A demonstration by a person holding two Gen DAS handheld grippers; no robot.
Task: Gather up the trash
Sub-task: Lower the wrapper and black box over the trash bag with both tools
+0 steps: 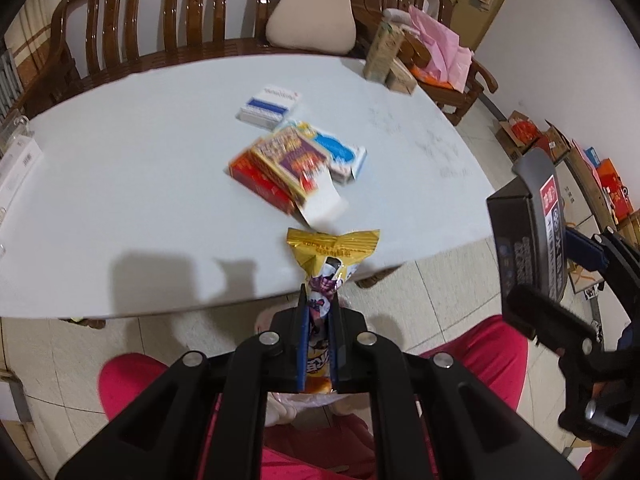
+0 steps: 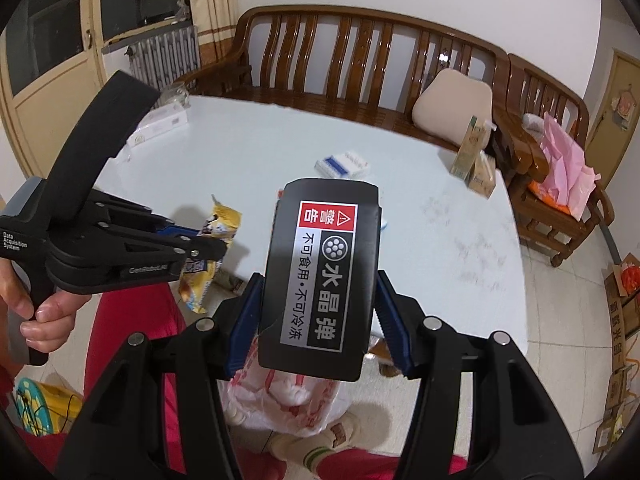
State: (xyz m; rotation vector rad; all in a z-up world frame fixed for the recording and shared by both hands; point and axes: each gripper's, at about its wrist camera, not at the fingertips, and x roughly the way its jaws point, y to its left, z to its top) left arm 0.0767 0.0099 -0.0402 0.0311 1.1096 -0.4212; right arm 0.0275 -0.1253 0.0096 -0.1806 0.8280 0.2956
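Observation:
My left gripper (image 1: pixel 319 300) is shut on a yellow snack wrapper (image 1: pixel 332 252), held just past the near edge of the white table (image 1: pixel 120 168); it also shows in the right wrist view (image 2: pixel 218 236). My right gripper (image 2: pixel 320 296) is shut on a black box with a red warning label (image 2: pixel 322 276), held above a white plastic bag with red print (image 2: pixel 288 396) that lies between the person's knees. On the table lie a red and yellow box (image 1: pixel 280 168), a blue and white packet (image 1: pixel 340 154) and a blue-striped white box (image 1: pixel 270 106).
A wooden bench (image 1: pixel 160 28) with a beige cushion (image 1: pixel 312 16) stands behind the table. Cartons (image 1: pixel 386 56) stand at the table's far right corner. A pink bag (image 1: pixel 440 48) lies on an armchair. Boxes line the wall on the right (image 1: pixel 560 152).

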